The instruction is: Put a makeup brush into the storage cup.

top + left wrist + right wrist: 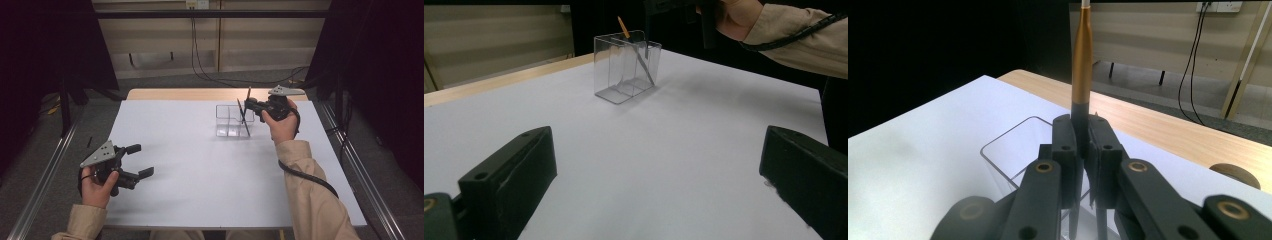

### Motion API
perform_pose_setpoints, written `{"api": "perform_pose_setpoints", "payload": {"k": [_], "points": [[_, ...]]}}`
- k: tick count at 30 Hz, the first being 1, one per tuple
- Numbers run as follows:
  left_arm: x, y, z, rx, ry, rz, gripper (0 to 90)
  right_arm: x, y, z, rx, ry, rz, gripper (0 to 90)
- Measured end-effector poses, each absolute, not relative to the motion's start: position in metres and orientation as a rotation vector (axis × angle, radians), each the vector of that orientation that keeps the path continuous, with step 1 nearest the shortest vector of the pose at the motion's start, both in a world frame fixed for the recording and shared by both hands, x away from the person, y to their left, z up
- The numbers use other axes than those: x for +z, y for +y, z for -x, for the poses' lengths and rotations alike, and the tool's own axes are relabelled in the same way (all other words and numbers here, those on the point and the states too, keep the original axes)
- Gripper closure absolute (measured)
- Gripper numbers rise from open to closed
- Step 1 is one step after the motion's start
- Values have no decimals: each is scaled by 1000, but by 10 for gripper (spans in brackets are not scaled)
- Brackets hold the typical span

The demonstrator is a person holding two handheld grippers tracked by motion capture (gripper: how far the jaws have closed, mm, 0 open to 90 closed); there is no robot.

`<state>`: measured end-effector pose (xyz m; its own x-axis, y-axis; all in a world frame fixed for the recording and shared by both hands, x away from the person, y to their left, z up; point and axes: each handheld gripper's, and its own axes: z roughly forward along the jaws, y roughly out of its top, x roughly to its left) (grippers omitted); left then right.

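Observation:
A clear compartment box [227, 127] [616, 75] [1003, 145] stands on the white table [200, 175] at the far centre-right. My right gripper [248, 106] [1082, 127] hovers at the box's right end, shut on the black lower part of an upright gold-barrelled pen [248, 93] [1081, 65]. Its lower end reaches down toward the box. A second thin pen [246, 129] [646, 67] leans inside the box, orange end up. My left gripper [144, 160] [656, 145] rests low near the table's front left, open with nothing between its jaws.
A wooden strip [190, 94] [1168, 130] runs along the table's far edge, with a round fitting [1234, 175] in it. Metal rails [45, 175] flank both sides of the table. Cables [210, 75] trail on the floor behind. Dark curtains hang left and right.

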<state>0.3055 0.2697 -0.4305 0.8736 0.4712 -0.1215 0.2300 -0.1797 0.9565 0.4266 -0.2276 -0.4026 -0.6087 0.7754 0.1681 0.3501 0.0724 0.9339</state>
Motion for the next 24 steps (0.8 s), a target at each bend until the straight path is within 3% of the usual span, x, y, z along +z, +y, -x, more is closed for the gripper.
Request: {"api": "perform_pose_setpoints", "payload": {"k": [24], "points": [[-430, 269, -305, 234, 534, -1767, 15, -408, -227, -425, 1534, 2003, -1118, 843]]}}
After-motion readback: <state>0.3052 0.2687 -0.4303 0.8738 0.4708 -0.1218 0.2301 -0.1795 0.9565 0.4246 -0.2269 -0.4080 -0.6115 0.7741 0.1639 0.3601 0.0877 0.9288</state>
